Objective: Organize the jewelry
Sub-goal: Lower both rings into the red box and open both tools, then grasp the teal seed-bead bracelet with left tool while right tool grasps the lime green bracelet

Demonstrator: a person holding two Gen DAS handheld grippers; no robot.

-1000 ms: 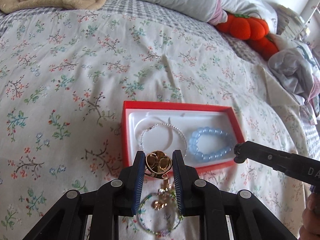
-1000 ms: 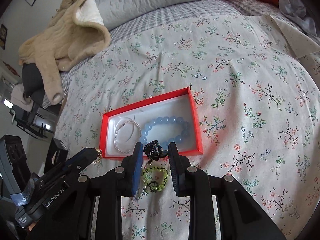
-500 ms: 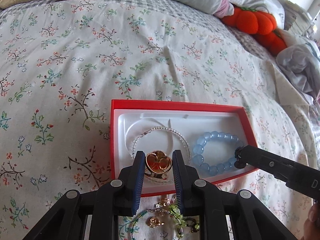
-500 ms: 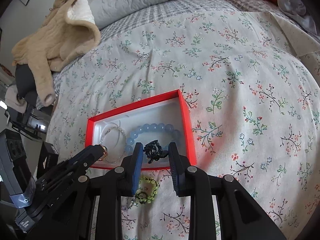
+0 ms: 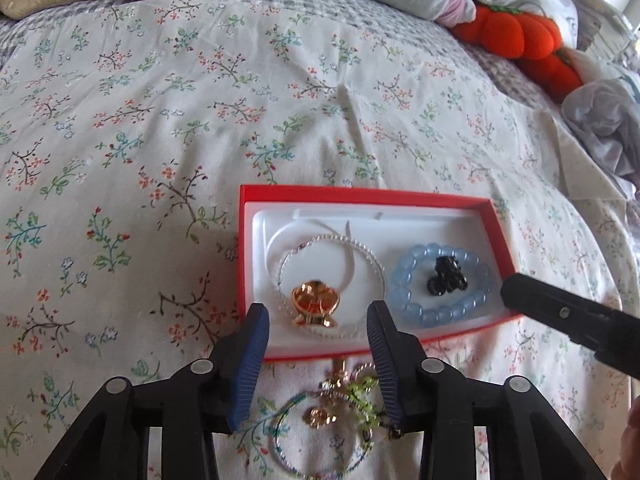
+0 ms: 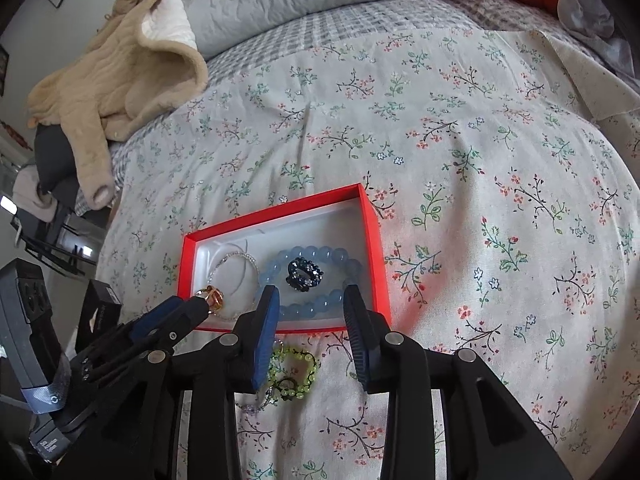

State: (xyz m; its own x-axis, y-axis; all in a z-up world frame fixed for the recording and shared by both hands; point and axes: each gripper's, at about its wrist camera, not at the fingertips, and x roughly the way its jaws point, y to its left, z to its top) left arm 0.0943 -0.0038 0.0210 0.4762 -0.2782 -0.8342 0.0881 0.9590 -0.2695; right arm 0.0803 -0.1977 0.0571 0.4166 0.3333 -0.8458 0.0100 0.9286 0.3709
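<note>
Left wrist view: red box [image 5: 360, 194] is sitting on the bed just ahead of both tools. Left tool [image 5: 318, 320], jaws just spreading, is gripping nothing, gold ring [image 5: 314, 302] lying beyond it. Right tool [image 6: 310, 300], likewise opening, is hovering by the black ring [image 6: 304, 274].

Black tongs [image 5: 316, 336], ribbed blue pads [image 5: 250, 356], silver screws.
</note>
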